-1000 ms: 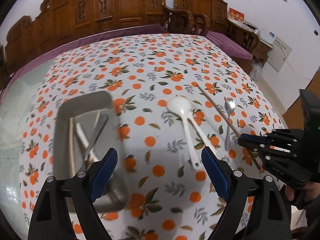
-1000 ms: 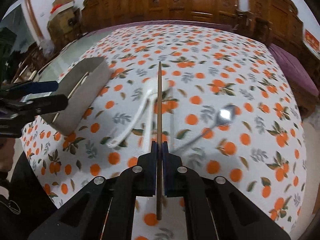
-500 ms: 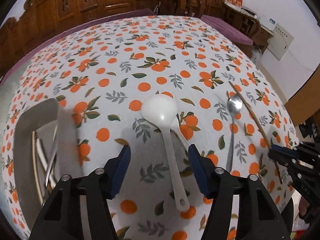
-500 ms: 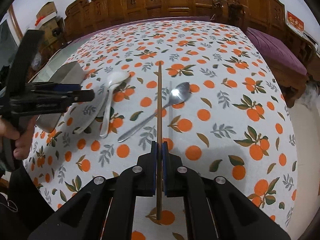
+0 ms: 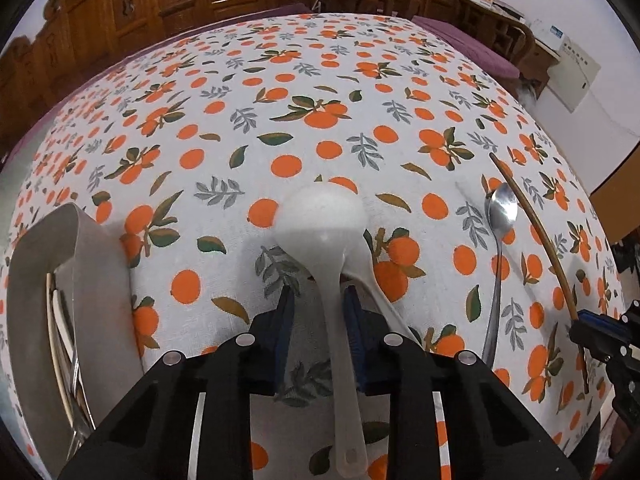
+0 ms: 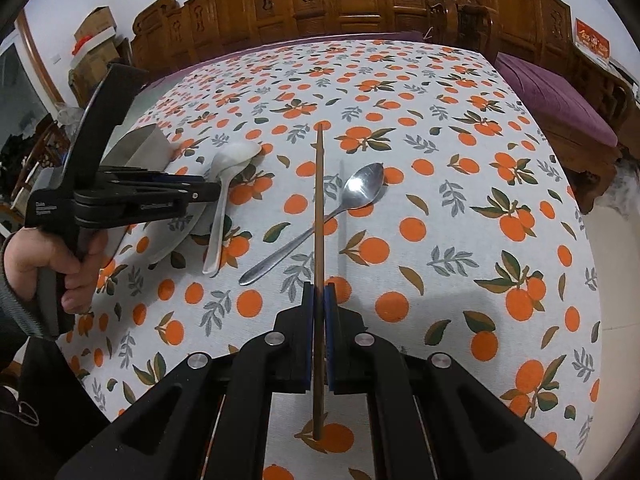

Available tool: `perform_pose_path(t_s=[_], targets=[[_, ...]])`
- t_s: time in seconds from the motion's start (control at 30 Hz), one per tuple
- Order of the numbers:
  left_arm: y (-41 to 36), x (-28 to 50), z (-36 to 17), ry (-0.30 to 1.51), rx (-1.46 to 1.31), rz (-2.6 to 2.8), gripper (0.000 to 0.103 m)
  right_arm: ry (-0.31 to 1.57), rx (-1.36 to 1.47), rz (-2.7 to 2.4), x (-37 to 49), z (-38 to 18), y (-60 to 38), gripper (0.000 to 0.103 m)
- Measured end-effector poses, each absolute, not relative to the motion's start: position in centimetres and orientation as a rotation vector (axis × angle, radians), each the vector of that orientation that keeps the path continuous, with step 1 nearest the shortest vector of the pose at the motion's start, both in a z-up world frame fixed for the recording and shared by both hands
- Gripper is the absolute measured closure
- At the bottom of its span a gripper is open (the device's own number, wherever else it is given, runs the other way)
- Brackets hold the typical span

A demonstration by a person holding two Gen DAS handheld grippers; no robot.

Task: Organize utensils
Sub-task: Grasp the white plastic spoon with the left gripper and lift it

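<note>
Wooden chopstick [image 6: 319, 216] lengthwise, tip away.

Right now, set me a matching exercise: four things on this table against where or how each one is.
Things:
1. white spoon
2. metal spoon
3. wooden chopstick
4. steel tray

States:
A. clamped in the right tongs
B. lying on the tablecloth, in no tongs
C. handle between the pads of the left tongs
D. holds other utensils

Pairs: 1-C, 2-B, 3-A, 4-D.

Note: the left tongs have just been closing around the spoon handle, and a gap still shows on one side.
</note>
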State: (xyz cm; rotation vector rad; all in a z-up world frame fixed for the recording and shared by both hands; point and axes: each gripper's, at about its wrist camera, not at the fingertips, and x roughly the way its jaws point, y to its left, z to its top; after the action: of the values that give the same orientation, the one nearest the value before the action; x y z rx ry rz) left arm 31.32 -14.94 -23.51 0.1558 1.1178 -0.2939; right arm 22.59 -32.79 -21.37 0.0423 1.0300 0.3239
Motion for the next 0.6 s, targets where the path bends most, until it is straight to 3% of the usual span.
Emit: perform_pose_path(t_s=[0.07,0.6], targets=[[-14.8,31.4,-23.5,1.119,0.155,-0.286,0.094,1.029,0.039,0.327,22.6,-21.3,-32.5,0.097],[-10.8,28.3,-17.4,1.021,0.124,-0.282,0.095,0.967,0.027,0.361,22.4,-18.4,-29.5,0.097]])
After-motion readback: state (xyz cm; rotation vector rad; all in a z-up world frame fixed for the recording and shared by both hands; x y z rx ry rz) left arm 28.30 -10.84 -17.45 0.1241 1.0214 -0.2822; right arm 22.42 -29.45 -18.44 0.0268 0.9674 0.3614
